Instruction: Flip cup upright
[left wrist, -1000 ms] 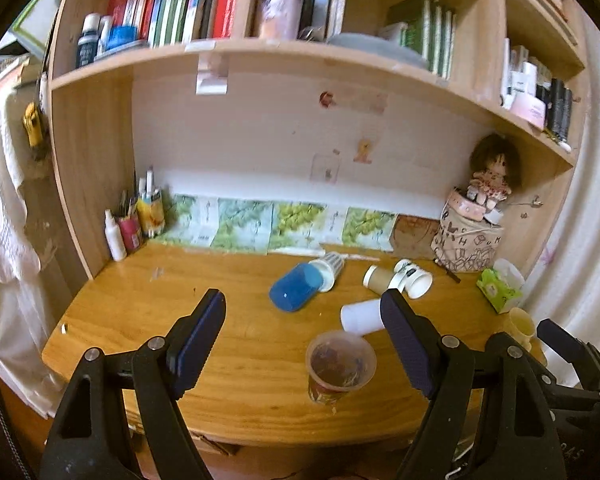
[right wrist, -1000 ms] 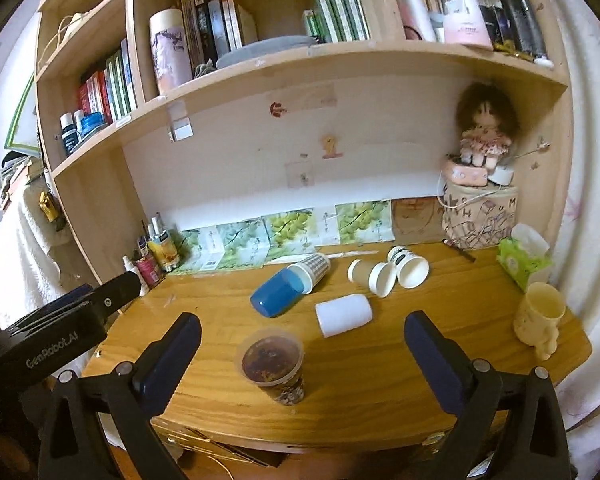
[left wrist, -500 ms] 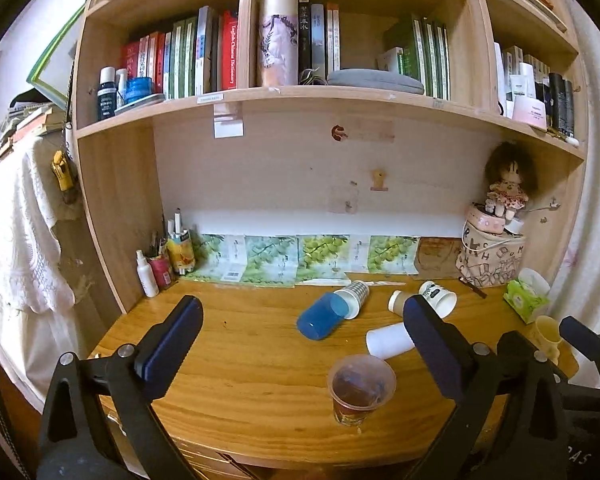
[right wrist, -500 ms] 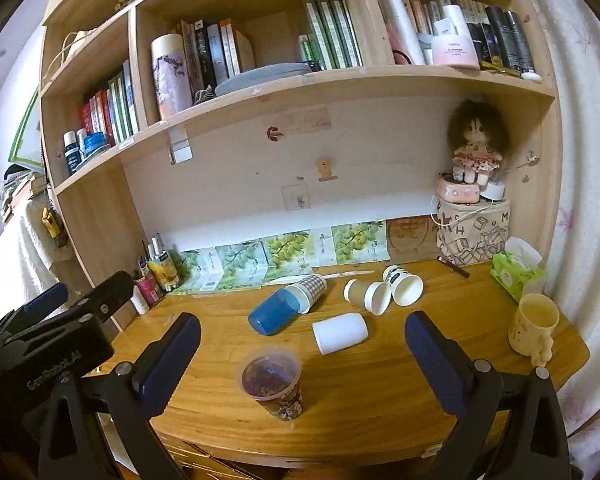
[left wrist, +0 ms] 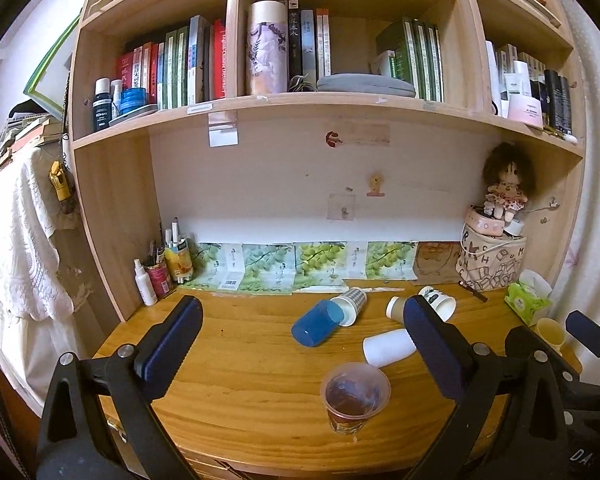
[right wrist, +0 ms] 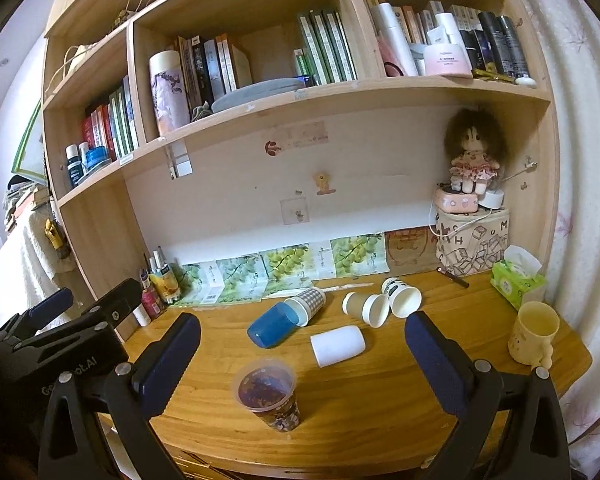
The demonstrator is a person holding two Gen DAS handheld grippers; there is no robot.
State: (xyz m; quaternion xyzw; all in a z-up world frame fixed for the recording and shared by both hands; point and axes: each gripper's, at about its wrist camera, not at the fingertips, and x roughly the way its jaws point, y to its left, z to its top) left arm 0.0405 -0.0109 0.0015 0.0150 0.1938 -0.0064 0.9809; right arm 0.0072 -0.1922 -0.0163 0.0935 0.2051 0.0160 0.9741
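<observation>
Five cups are lying toppled mid-desk, one clear cup is standing near the front edge; both tongs, left gripper and right gripper, are gaping wide, holding nothing.

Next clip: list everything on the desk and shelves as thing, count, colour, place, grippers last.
clear plastic cup: 1, dark contents, upright, front of desk
white cup: 1, on its side, mid-desk
blue cup: 1, on its side, mouth against checked cup
checked paper cup: 1, grey-white, on its side
paper cups: 2, tan and white, on sides, rear
yellow mug: 1, upright, right edge
tissue pack: 1, green, right rear
doll: 1, on printed bag
books: many, shelf
left gripper: open
right gripper: open
</observation>
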